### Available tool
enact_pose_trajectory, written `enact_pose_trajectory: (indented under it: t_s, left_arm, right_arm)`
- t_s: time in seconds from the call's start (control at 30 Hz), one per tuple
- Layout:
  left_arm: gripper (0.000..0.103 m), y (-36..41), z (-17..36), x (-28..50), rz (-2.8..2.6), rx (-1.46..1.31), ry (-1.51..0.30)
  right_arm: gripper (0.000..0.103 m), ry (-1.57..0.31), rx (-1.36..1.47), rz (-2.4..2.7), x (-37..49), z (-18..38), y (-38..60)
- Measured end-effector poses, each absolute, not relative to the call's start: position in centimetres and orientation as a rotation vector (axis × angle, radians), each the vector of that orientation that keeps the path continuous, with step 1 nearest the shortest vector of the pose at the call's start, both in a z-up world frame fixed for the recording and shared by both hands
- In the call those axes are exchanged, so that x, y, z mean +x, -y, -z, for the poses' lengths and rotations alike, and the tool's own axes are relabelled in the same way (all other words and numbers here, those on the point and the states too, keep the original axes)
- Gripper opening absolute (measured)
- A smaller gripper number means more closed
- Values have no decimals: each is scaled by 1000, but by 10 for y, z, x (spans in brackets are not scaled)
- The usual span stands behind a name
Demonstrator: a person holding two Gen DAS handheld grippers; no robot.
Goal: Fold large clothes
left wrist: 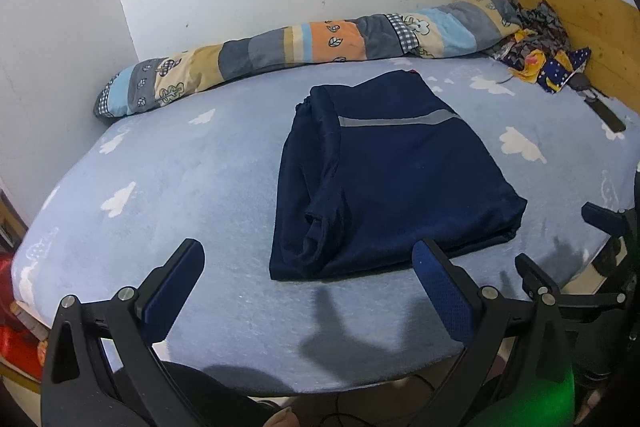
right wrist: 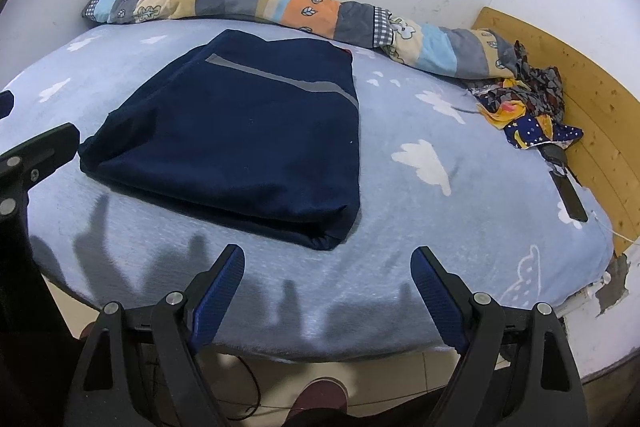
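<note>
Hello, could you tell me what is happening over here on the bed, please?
A person with a claw in each hand is folding clothes on the bed. A dark blue garment lies folded into a compact rectangle in the middle of the cloud-print sheet. The left claw and right claw are both open, holding nothing, just short of the garment's near edge. A rolled patchwork blanket lies along the wall.

Bare sheet (right wrist: 400,227) rings the folded navy garment (right wrist: 240,131) from 3 through 9 o'clock. At 12, rolled quilt (right wrist: 280,7) lines the wall. At 2, crumpled cloth (right wrist: 524,107) and dark handle (right wrist: 570,195) block.
</note>
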State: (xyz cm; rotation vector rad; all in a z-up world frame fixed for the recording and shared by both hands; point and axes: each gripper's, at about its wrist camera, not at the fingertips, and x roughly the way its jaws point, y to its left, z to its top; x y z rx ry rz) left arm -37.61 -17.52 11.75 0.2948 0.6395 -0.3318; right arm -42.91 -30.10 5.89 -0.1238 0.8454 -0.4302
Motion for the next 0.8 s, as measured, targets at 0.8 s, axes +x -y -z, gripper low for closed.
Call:
enact_pose_trajectory:
  t_s: [0.8]
  left_arm:
    - [103, 184, -124, -384, 215, 424, -582]
  right_arm:
    - [87, -836, -144, 440, -431, -60, 300]
